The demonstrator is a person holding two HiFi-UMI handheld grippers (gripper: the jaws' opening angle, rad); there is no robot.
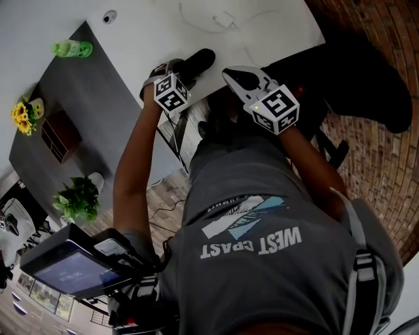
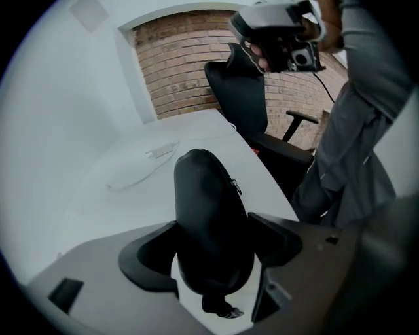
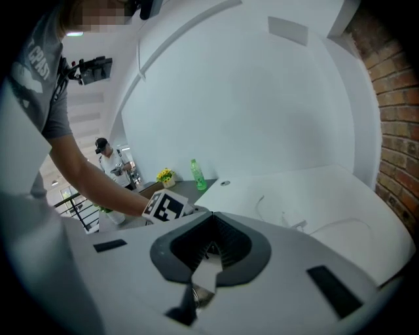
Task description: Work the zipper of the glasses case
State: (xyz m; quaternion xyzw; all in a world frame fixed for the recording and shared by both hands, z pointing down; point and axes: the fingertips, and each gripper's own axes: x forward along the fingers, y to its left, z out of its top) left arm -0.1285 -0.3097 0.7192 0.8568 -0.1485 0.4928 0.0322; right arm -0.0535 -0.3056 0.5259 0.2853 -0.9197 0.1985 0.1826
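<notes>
- The left gripper's [image 2: 213, 226] two jaws are spread wide, unclenched; one black glasses case [image 2: 203, 190] is seen between them, lying on the table.
- The right gripper's [image 3: 209, 245] two jaws are pressed together on nothing; it is held in the air.
- One white cable [image 1: 226, 19], one green bottle [image 1: 72, 48] and one black chair [image 2: 245, 98] are counted.
- The white table [image 2: 124, 203] is backed by a brick wall [image 2: 177, 59].

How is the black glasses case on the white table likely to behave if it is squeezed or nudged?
The glasses case looks like a smooth, rounded shell, so it probably resists a squeeze but may slip in a grip. It lies lengthwise on the table, so tipping seems unlikely. A push would probably slide or spin it.
</notes>
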